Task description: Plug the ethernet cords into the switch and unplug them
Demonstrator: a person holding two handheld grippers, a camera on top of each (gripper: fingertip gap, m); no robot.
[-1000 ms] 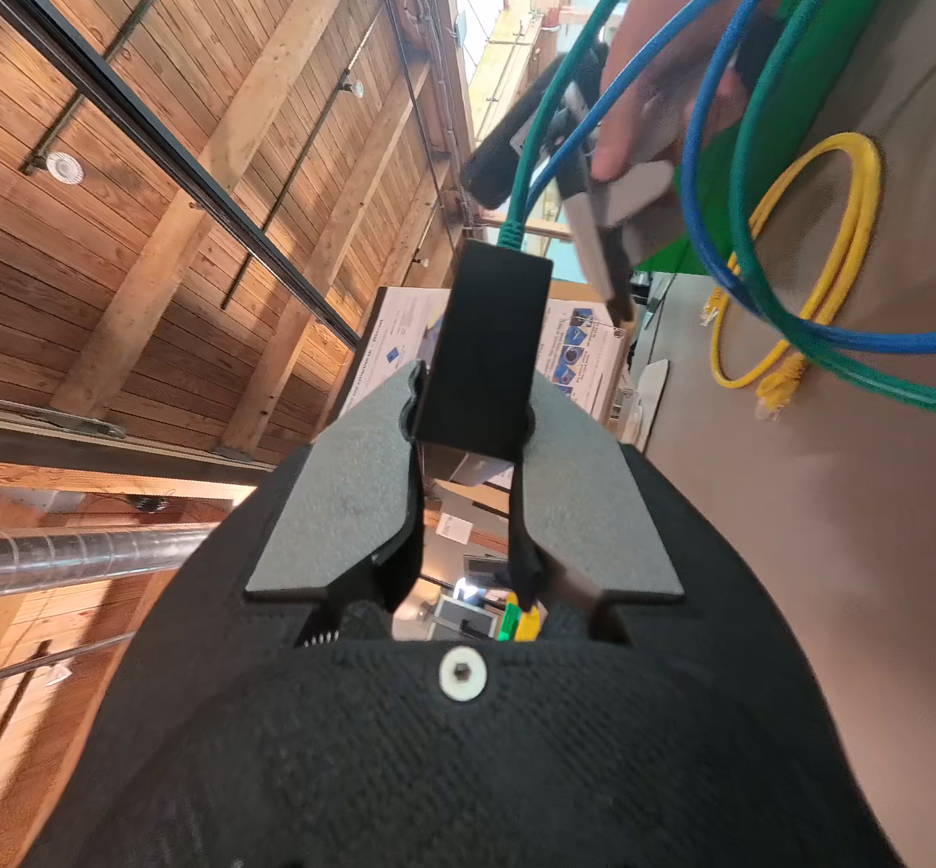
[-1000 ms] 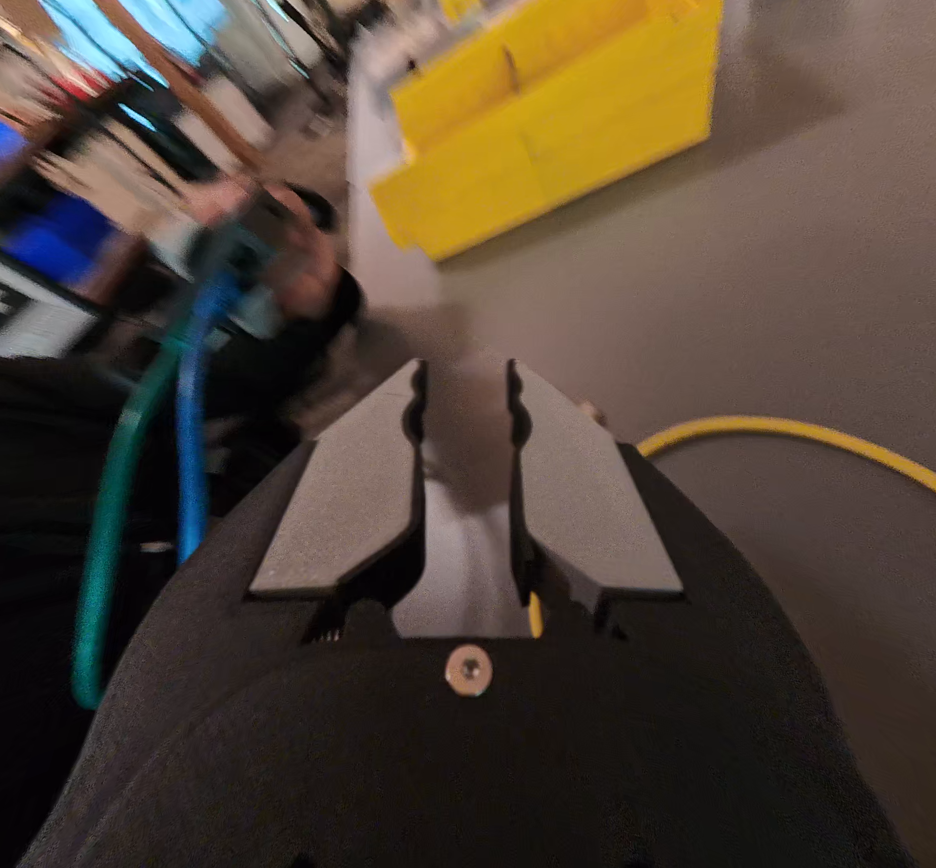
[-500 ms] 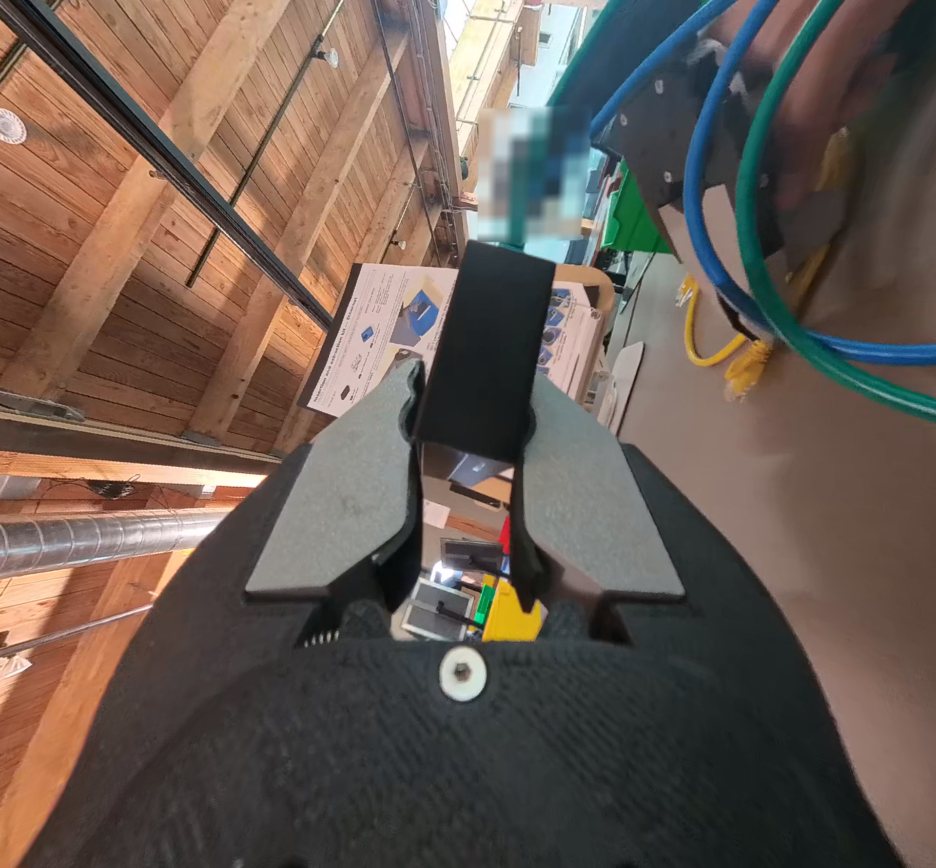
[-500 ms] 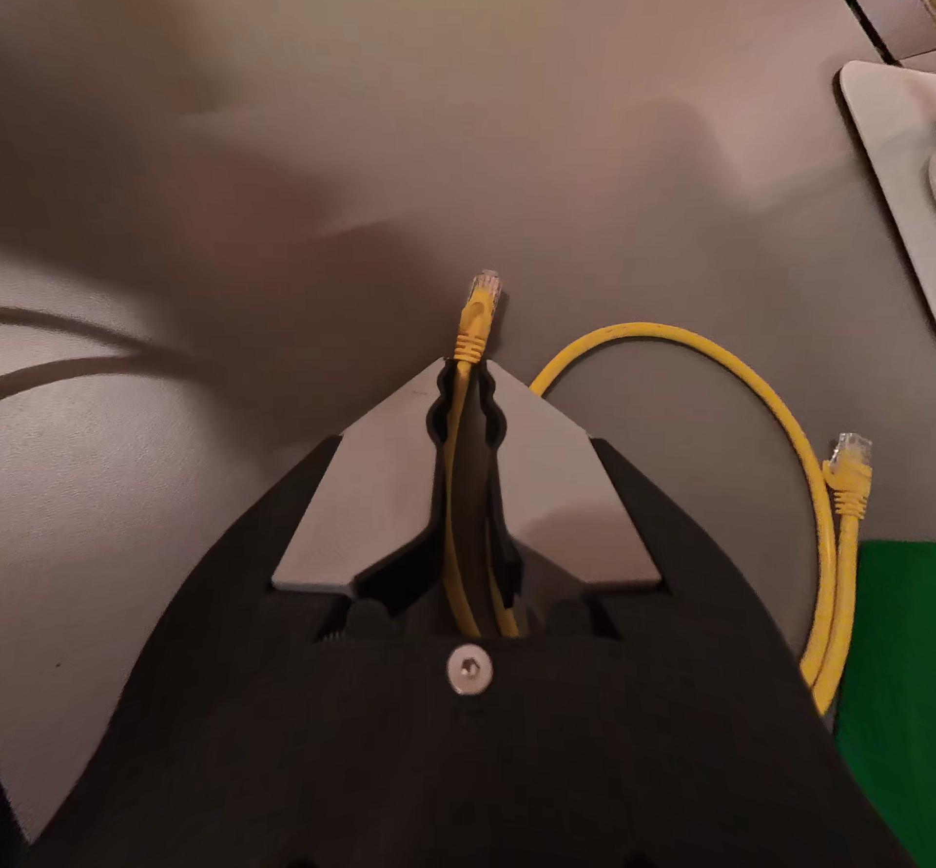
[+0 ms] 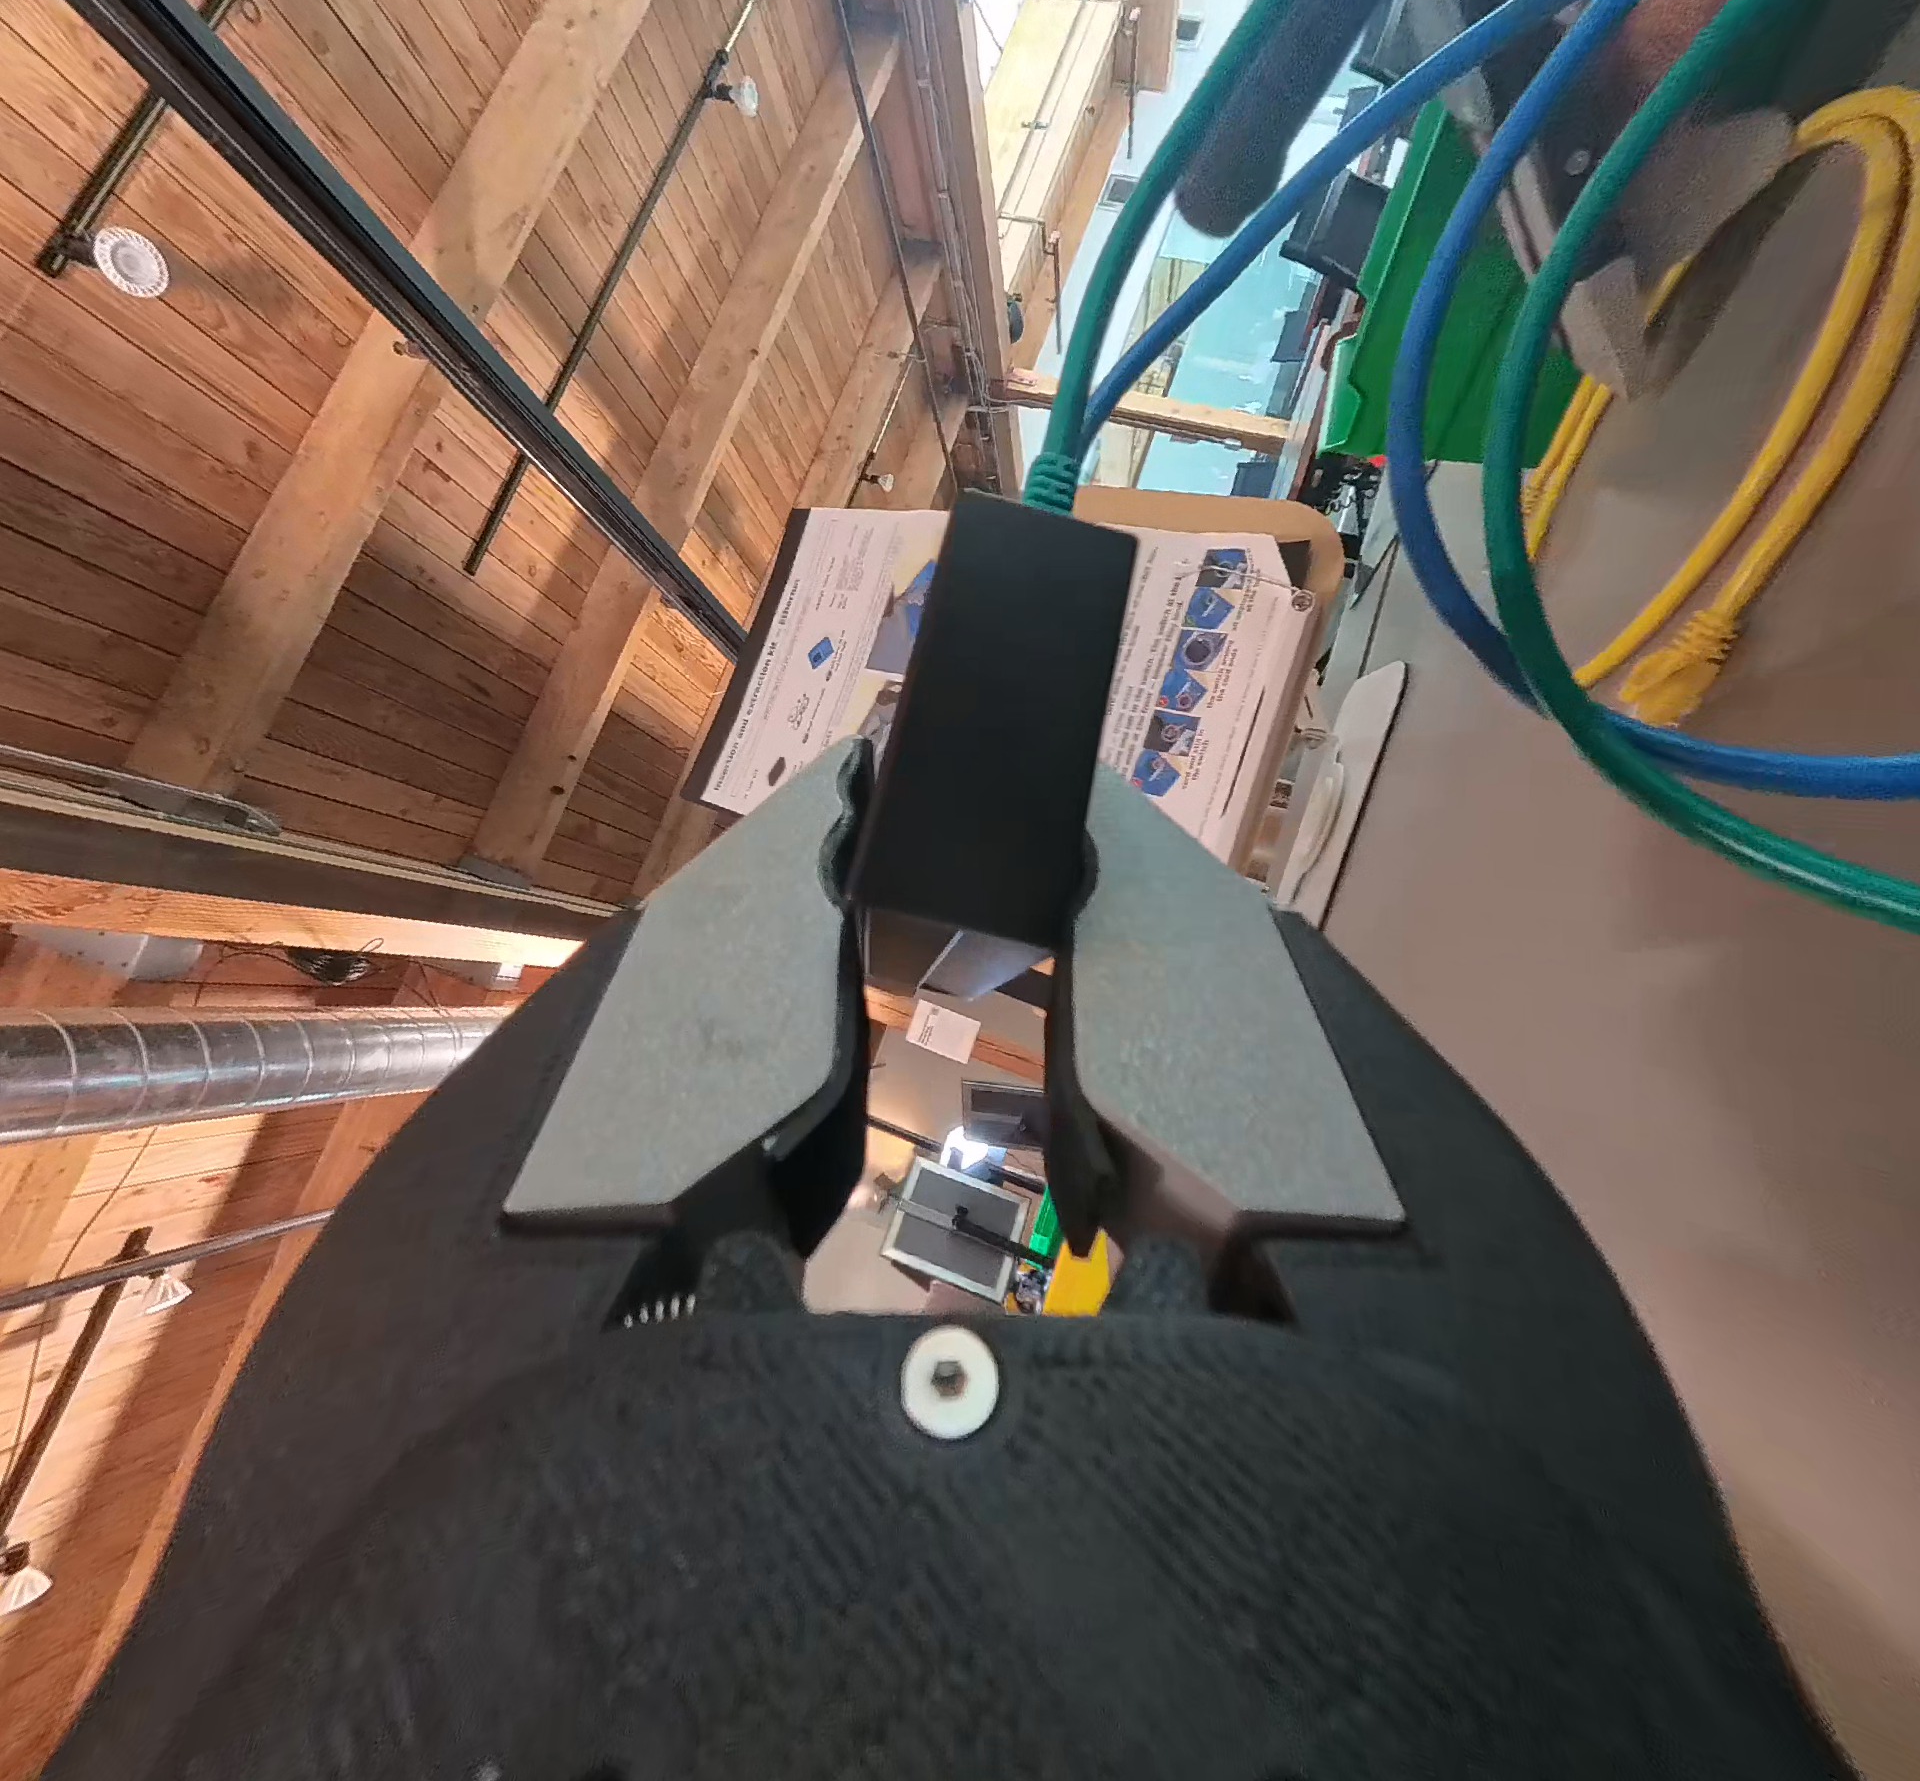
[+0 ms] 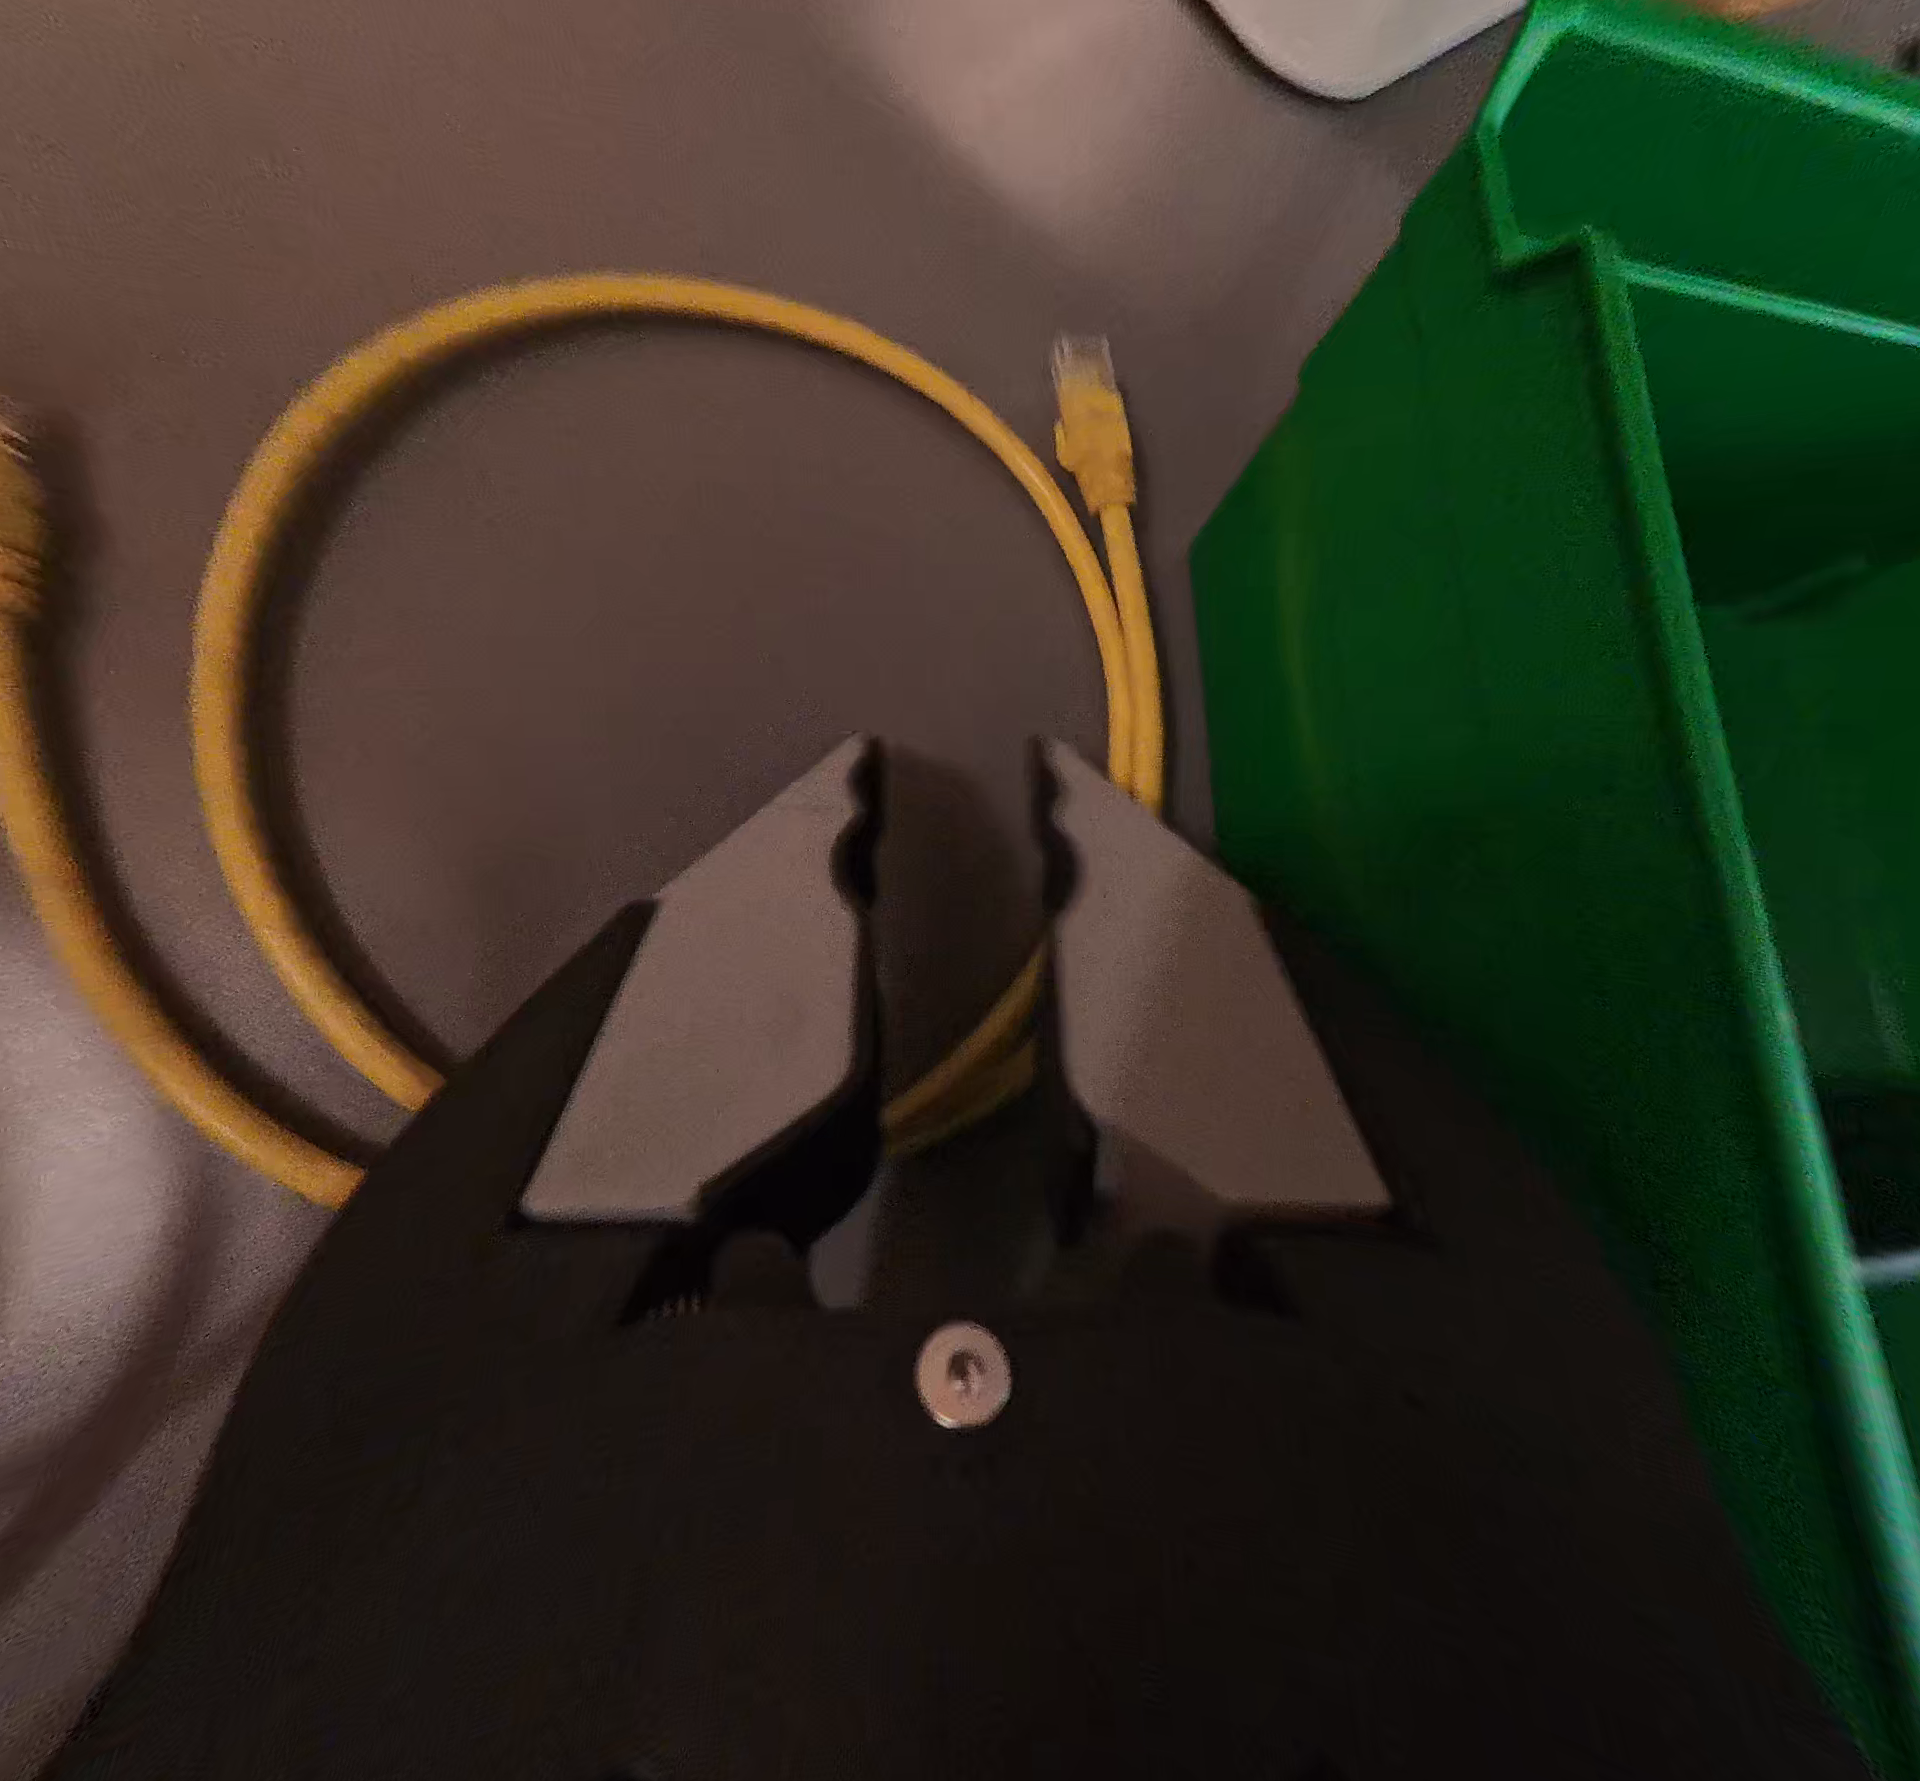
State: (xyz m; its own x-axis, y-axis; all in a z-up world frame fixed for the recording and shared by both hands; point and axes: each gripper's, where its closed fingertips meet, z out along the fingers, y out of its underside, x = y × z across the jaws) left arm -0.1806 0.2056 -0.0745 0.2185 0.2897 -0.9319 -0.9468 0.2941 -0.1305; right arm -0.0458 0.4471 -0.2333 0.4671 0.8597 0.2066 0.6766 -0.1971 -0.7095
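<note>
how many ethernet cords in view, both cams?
3. The green cord and blue cord run to the switch held in the left gripper. The yellow cord lies coiled on the table, beside the green bin. More may be hidden.

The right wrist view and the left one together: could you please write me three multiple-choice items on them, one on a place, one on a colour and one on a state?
1. Where does the green bin stand relative to the yellow cord?
A. to its right
B. to its left
C. on top of it

2. Which colour is the cord plugged into the black switch?
A. yellow
B. green
C. red

3. How is the right gripper?
A. shut on the yellow cord
B. shut on the switch
C. open

Answers: 1 A, the bin fills the right side beside the loop. 2 B, the green cord enters the switch's far end. 3 C, its jaws stand apart above the table, while the left gripper clamps the switch.
</note>
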